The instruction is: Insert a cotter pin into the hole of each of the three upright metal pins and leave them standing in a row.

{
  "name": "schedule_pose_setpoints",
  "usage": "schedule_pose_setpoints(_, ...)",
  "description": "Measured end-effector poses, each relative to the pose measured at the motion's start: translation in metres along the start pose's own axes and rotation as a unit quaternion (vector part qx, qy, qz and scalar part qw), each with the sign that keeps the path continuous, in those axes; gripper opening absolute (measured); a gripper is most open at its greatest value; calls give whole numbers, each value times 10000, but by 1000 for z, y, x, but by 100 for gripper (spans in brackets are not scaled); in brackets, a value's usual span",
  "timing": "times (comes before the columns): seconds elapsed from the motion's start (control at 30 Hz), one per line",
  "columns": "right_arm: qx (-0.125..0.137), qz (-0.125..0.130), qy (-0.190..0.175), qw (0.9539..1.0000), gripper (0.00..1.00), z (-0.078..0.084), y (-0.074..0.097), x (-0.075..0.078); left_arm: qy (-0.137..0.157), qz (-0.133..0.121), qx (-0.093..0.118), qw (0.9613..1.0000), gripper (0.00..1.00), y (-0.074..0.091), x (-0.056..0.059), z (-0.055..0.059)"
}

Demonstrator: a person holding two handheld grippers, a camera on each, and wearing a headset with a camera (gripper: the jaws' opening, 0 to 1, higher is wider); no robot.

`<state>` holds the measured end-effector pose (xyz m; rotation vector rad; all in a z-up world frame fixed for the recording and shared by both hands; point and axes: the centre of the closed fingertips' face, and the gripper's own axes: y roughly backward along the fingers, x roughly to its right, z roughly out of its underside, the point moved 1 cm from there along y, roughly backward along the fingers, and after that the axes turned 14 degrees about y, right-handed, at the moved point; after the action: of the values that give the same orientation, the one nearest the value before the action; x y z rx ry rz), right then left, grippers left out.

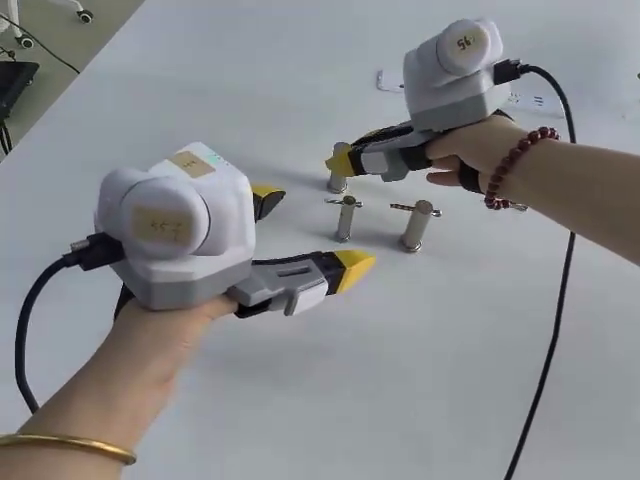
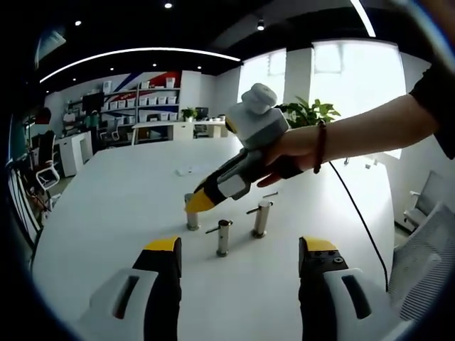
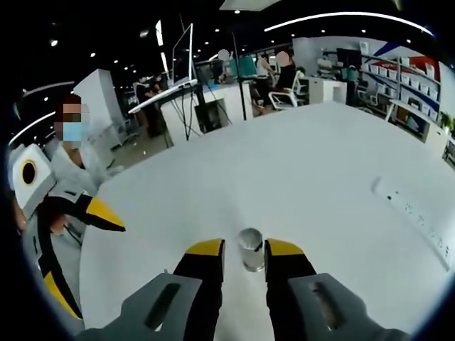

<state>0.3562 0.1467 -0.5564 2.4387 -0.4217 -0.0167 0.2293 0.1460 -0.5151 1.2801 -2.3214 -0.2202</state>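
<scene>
Our right gripper (image 3: 245, 249) has its jaws narrowly apart on either side of the top of the far pin (image 3: 250, 250). We cannot tell whether they press on it or merely flank it. That pin stands upright on the table (image 1: 300, 400), long axis vertical, and we see nothing through its hole. It sits right between these jaws, so the right hand is plainly the nearer one. Our left gripper (image 2: 242, 245) hangs well back, jaws wide apart and empty, pointing toward the row. The middle pin (image 1: 345, 218) and the right-hand pin (image 1: 415, 225) stand near, each with a cotter pin (image 1: 343, 202) crosswise through its top. We judge only the far pin is left to fit.
</scene>
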Motion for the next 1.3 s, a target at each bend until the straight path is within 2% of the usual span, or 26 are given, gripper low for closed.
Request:
schedule_pose_setpoints(0.2,-15,177,51,9998,13,1,-6,7,78,-38,10,10000,65,0,-3,-1)
schedule_pose_setpoints(0.43,2,202,-2,9998,10,2,-11,9,110,-65,-29,9999,65,0,-5,0)
schedule_pose_setpoints(0.7,15,219,107,9997,9,1,-10,11,134,-46,-93,9999,65,-1,-4,2)
schedule_pose_setpoints(0.83,22,254,24,9997,9,2,-10,16,128,-34,-132,9998,64,-2,-4,3)
schedule_pose_setpoints(1.3,-96,323,93,9994,8,12,-1,20,126,-26,-104,9999,64,-1,-3,3)
